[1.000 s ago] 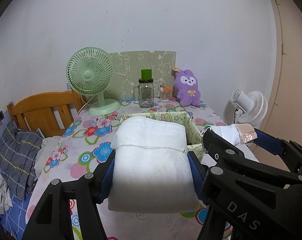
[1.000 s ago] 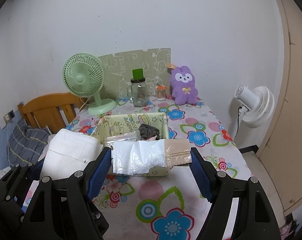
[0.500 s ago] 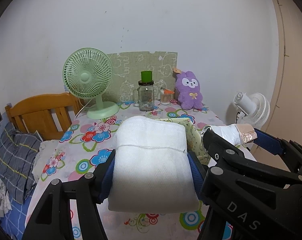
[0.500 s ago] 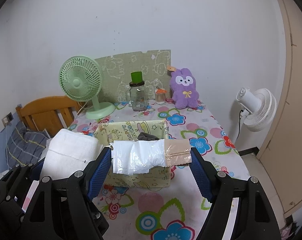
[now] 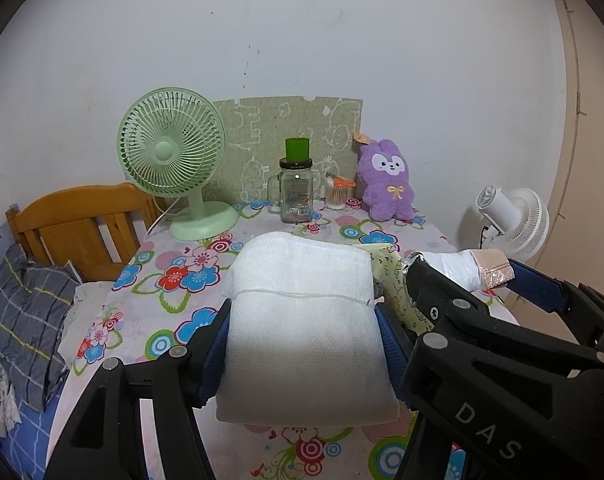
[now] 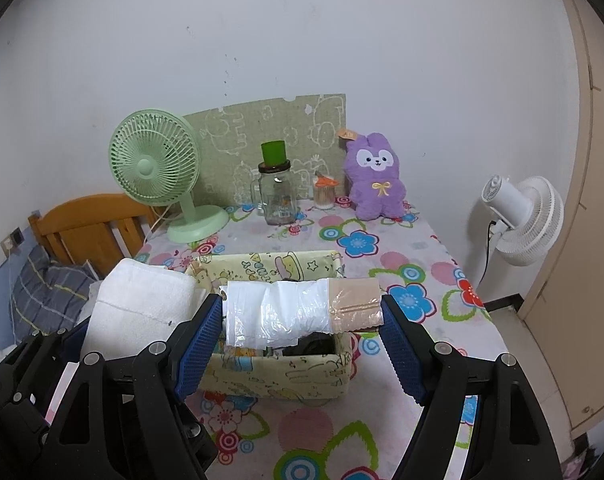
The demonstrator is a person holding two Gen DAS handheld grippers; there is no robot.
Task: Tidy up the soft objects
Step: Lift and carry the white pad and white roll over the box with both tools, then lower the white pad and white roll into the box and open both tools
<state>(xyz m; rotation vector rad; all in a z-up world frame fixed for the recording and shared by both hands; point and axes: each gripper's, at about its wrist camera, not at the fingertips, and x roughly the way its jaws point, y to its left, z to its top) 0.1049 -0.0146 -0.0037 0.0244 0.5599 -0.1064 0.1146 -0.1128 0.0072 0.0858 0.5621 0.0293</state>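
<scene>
Left fingers [image 5: 304, 344] pinch a nubbly white towel [image 5: 302, 320]; right fingers [image 6: 302, 328] clamp a plastic-wrapped roll [image 6: 297, 312] above the cloth box [image 6: 277, 376] on the flowered counter [image 6: 382, 420]. Behind: ribbed green fan [image 6: 155, 164], glass jar [image 6: 275, 196], fuzzy purple bunny [image 6: 376, 178].

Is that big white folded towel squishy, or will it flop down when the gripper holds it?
Probably squishy: the white folded towel is pinched in at its sides where the left gripper clamps it. It likely won't flop much, since the thick folded bundle juts forward without drooping. It looks light for its size and not slippery, as its surface looks nubbly.
</scene>
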